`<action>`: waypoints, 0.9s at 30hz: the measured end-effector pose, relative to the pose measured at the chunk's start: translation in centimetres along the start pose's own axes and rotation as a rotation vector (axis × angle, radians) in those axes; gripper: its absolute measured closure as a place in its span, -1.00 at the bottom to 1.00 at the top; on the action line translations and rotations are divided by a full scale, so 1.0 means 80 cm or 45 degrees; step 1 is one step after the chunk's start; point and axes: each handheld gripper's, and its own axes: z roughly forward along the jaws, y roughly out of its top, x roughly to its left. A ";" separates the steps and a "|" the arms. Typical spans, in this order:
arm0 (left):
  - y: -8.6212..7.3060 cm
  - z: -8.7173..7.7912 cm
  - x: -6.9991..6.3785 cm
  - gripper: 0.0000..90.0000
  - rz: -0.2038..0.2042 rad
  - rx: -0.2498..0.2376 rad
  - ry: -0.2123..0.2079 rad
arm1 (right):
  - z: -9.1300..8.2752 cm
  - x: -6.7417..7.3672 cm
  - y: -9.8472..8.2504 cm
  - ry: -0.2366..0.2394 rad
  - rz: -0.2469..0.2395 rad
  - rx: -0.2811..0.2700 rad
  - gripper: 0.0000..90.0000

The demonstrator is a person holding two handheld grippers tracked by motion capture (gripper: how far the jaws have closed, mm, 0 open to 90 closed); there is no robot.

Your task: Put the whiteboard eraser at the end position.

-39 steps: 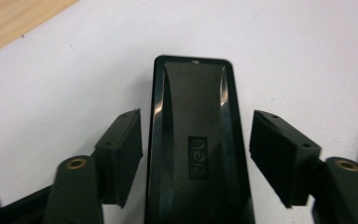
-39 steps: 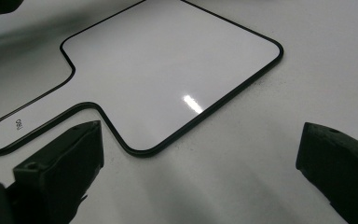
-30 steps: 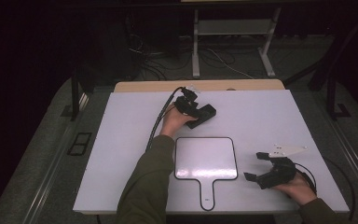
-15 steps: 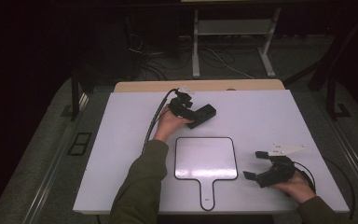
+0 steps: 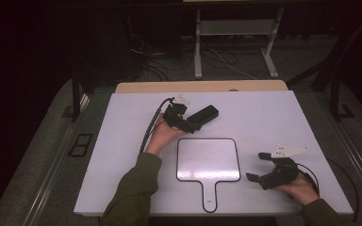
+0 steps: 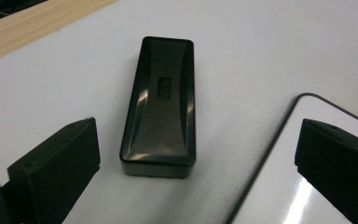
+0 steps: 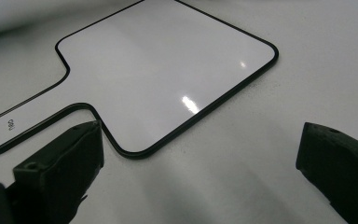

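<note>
Left gripper view: eraser (image 6: pixel 161 107), black glossy oblong block, rounded corners, small embossed mark on top, unreadable. Lies flat on white surface (image 6: pixel 242 42), ahead of the left gripper (image 6: pixel 196 163), whose fingers (image 6: pixel 58 161) have just been opening and stand released, apart from it. Whiteboard paddle (image 5: pixel 208 160), black-edged, at 5 o'clock of eraser; tiny handle print illegible. Right gripper (image 5: pixel 259 165) fingers released, at paddle's 3 o'clock.

Glossy black plastic eraser (image 6: pixel 161 107); glossy smooth whiteboard paddle (image 7: pixel 158 79); matt table (image 5: pixel 273 117).
</note>
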 end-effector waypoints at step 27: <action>-0.068 -0.080 -0.058 -1.00 0.008 -0.066 0.013 | -0.004 0.001 -0.001 -0.015 0.010 -0.015 -1.00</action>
